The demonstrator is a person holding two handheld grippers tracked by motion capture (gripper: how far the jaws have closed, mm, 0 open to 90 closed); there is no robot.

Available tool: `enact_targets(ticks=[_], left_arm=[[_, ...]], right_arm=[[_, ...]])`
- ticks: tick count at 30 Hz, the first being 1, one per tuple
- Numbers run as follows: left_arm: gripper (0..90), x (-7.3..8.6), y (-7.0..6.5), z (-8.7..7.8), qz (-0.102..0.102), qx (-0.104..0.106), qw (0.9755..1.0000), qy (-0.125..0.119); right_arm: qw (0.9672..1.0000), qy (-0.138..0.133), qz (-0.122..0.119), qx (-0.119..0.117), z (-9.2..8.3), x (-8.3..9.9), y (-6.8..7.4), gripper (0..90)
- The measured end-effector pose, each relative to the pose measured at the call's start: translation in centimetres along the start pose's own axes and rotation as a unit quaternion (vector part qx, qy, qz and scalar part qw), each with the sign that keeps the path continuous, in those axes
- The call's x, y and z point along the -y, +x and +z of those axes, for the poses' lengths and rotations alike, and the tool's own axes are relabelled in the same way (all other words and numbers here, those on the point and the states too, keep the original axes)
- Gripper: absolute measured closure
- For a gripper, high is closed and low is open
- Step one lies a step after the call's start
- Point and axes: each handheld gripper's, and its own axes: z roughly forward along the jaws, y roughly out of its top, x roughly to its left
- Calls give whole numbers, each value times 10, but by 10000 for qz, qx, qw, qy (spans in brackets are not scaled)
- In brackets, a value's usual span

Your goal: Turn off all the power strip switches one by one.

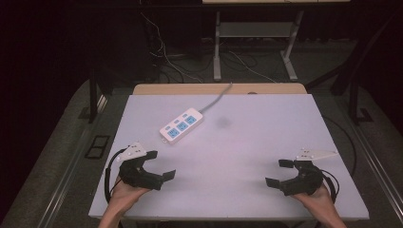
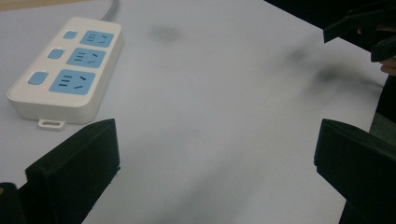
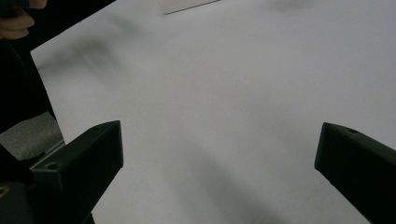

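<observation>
1. The high view is looking forward and down from above the person's side, taking in the whole white table (image 1: 266, 142) and the floor beyond.
2. The left gripper view is sitting low and close over the table (image 2: 210, 116), facing the power strip (image 2: 65, 70) and, farther off, the right gripper (image 2: 369, 32).
3. The right gripper view is skimming low across the table (image 3: 224, 93) toward its left edge.
4. All three views are sharing the tabletop; the high view is also sharing the power strip (image 1: 181, 125) with the left gripper view.
</observation>
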Motion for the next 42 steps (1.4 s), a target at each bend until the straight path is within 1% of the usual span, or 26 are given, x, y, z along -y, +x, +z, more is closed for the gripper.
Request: enact_targets(ticks=[1, 2, 3, 12, 17, 24, 38, 42], left_arm=[[0, -1, 1, 0, -11, -5, 10000, 27], [0, -2, 2, 1, 22, -15, 10000, 61], [0, -3, 3, 1, 2, -18, 10000, 71], [0, -13, 10, 2, 46, -46, 9998, 200], [0, -18, 13, 1, 95, -90, 9997, 210], [0, -31, 22, 0, 151, -164, 9994, 273], [0, -53, 30, 1, 308, -268, 9981, 465], [0, -58, 34, 2, 313, -324, 9976, 518]], right_arm=[[10000, 3, -4, 1, 0, 0, 0, 8], [10000, 10, -7, 5, 0, 0, 0, 8], [10000, 13, -3, 5, 0, 0, 0, 8], [10000, 32, -1, 0, 0, 1, 0, 8], [10000, 23, -22, 24, 0, 1, 0, 8], [10000, 8, -51, 52, -1, 1, 0, 8], [10000, 76, -59, 26, 0, 1, 0, 8], [9999, 94, -51, 13, 1, 2, 0, 8]])
